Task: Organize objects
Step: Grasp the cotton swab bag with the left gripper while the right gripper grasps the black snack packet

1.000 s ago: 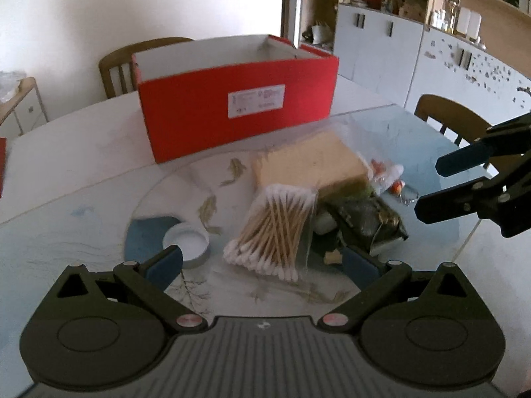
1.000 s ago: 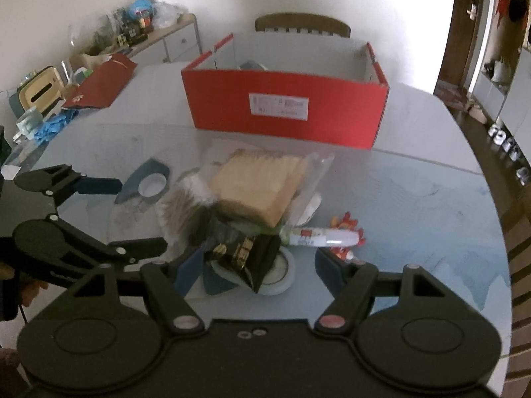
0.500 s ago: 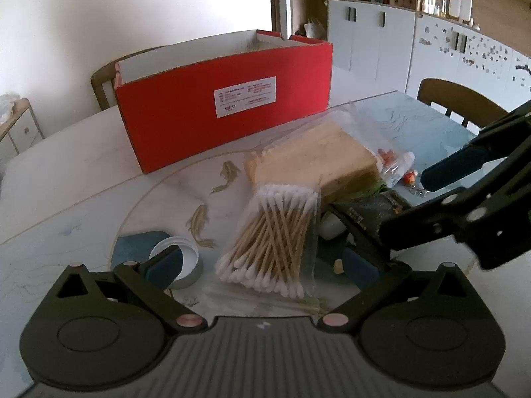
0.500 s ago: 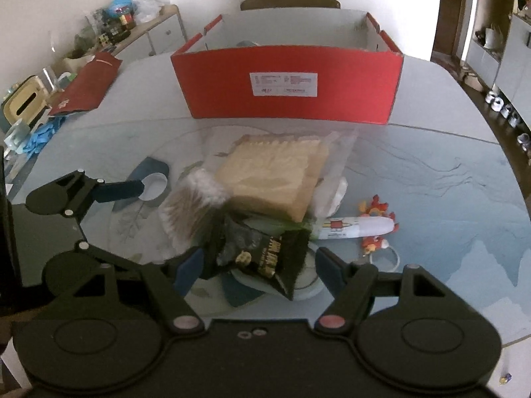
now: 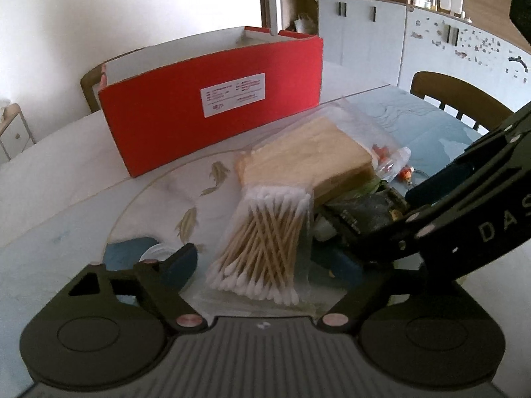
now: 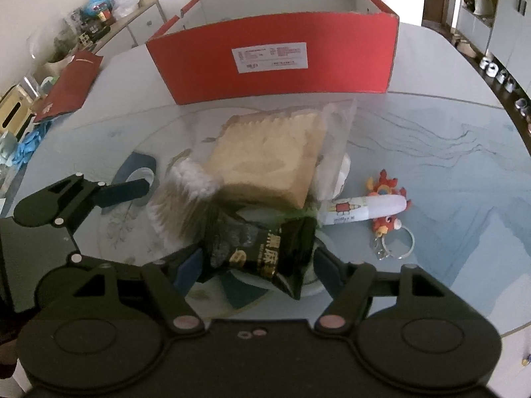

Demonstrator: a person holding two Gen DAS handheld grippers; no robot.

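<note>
A pile of small items lies on the glass table in front of an open red box. A clear bag of cotton swabs lies between the open fingers of my left gripper. A black snack packet lies between the open fingers of my right gripper. A bagged tan sponge block sits behind both. My right gripper also shows in the left wrist view.
A white tube and a red toy keychain lie right of the pile. A white lid on a blue patch lies at the left. Chairs stand behind the box and at the right. A red folder lies far left.
Both grippers have moved forward and lower onto the pile. The swab bag now lies between my left fingers and the black packet between my right fingers. The items have not moved.
</note>
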